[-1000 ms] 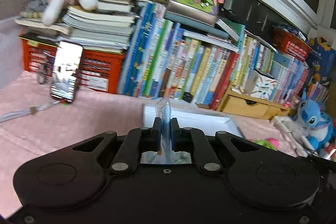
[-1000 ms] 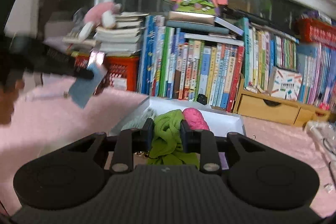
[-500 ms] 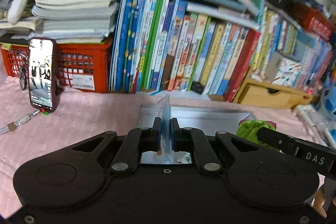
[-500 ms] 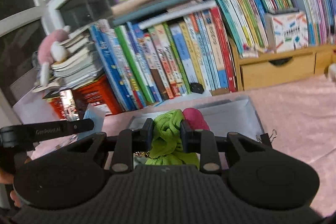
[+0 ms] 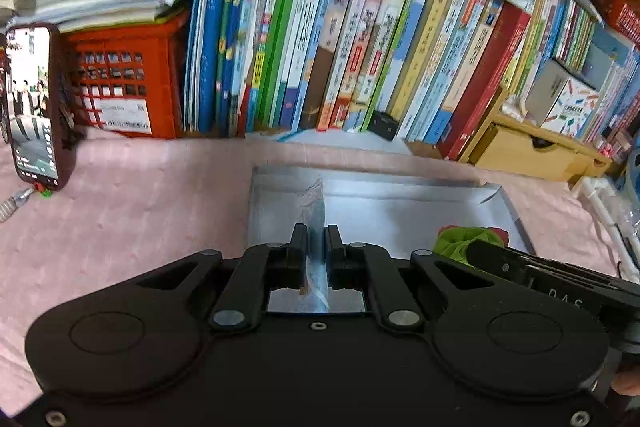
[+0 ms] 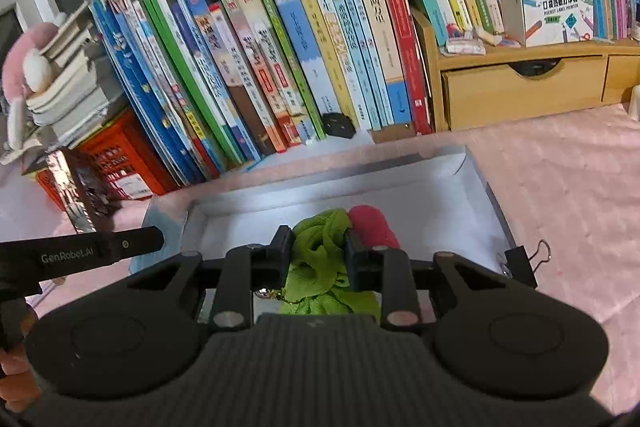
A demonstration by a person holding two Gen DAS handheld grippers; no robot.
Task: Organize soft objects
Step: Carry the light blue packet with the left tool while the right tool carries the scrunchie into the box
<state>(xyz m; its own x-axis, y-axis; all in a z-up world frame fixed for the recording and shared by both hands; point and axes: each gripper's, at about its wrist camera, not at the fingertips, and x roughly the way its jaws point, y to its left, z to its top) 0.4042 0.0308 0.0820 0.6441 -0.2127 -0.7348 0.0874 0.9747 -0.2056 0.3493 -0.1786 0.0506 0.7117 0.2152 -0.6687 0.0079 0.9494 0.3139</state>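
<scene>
Left gripper (image 5: 316, 239): matte black body, smooth top, two round raised discs at 8 and 4 o'clock. Black link bars with silver rivets run to two short black fingers (image 5: 298, 241). Small screws at the lower corners, one at centre. A mirror strip sits behind the fingers.

Right gripper (image 6: 314, 247): same black build, but with a ribbed grey centre panel. White lettering "GenRobot.AI" on the left gripper's side bar at 9 o'clock. Bare skin of a hand (image 6: 18, 377) at 8 o'clock.
</scene>
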